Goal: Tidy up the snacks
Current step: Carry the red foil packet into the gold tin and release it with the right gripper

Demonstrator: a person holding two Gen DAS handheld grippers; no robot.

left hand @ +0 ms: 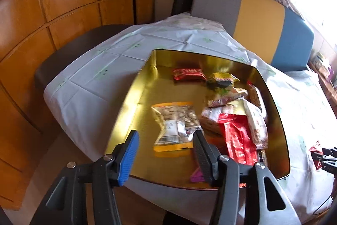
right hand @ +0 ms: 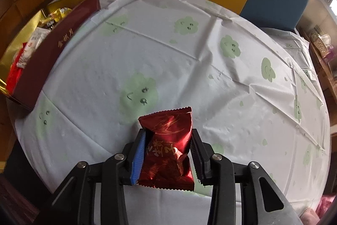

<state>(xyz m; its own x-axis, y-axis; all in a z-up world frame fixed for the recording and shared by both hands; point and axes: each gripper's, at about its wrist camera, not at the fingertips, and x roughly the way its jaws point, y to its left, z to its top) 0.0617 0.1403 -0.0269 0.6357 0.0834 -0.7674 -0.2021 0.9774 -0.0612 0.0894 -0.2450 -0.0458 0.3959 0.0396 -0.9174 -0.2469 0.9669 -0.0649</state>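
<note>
My left gripper (left hand: 166,136) hangs open over the near end of a gold-lined box (left hand: 134,96). A yellow-edged packet of nuts (left hand: 174,119) lies blurred on the box floor, in line with the gap between the pads, and the blue pad stands clear of it. Several other snack packets, among them a red one (left hand: 238,140), are piled along the box's right side. My right gripper (right hand: 168,134) is shut on a dark red foil packet (right hand: 168,153), held just above the tablecloth. The box (right hand: 52,52) shows its maroon outer wall at the far left of that view.
A round table under a white cloth with green flower prints (right hand: 210,69) carries everything. A grey, yellow and blue sofa back (left hand: 259,26) stands behind it, wooden cabinets (left hand: 63,3) on the left. My right gripper (left hand: 324,157) shows at the left wrist view's right edge.
</note>
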